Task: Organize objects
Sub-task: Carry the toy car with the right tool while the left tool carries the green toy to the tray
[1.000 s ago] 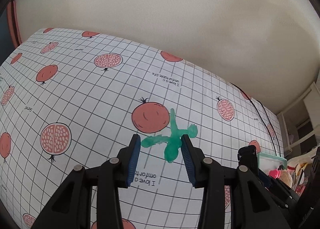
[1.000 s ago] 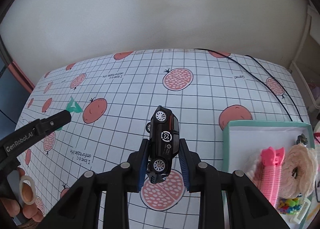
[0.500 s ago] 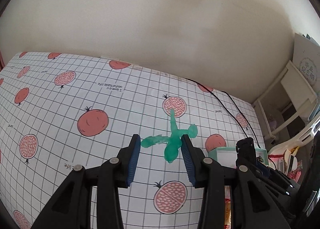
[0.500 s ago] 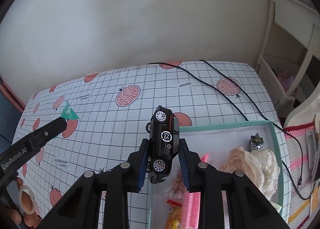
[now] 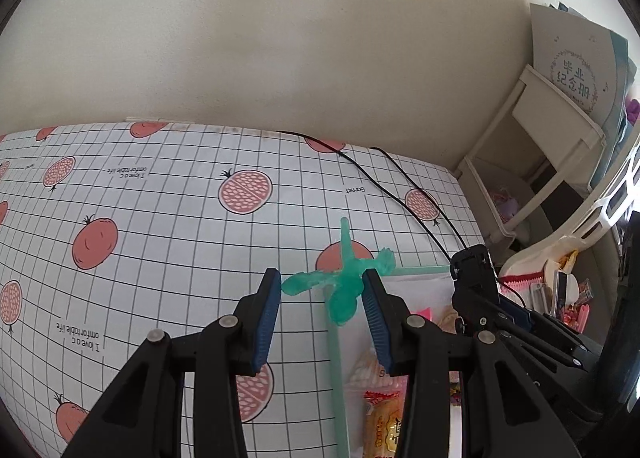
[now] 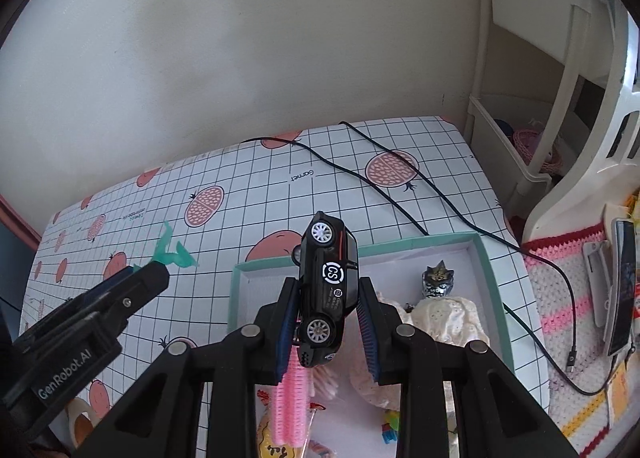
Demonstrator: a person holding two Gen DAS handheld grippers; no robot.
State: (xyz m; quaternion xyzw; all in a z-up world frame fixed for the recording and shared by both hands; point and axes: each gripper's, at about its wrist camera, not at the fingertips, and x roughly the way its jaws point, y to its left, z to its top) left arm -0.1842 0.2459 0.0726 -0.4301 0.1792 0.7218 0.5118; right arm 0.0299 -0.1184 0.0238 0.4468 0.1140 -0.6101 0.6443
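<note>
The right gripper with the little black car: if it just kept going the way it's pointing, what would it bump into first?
Probably the inside of the teal-rimmed box. The right gripper, carrying the toy car, points down over the box's bare white floor, just short of the silver figurine; depth is uncertain.

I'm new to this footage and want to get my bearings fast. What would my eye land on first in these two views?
The black toy car, clamped nose-down in the right gripper over the teal-rimmed box of trinkets. Next, the translucent green figure pinched in the left gripper, hanging above the box's near edge. Under both lies the pomegranate-print grid tablecloth, crossed by a black cable.
</note>
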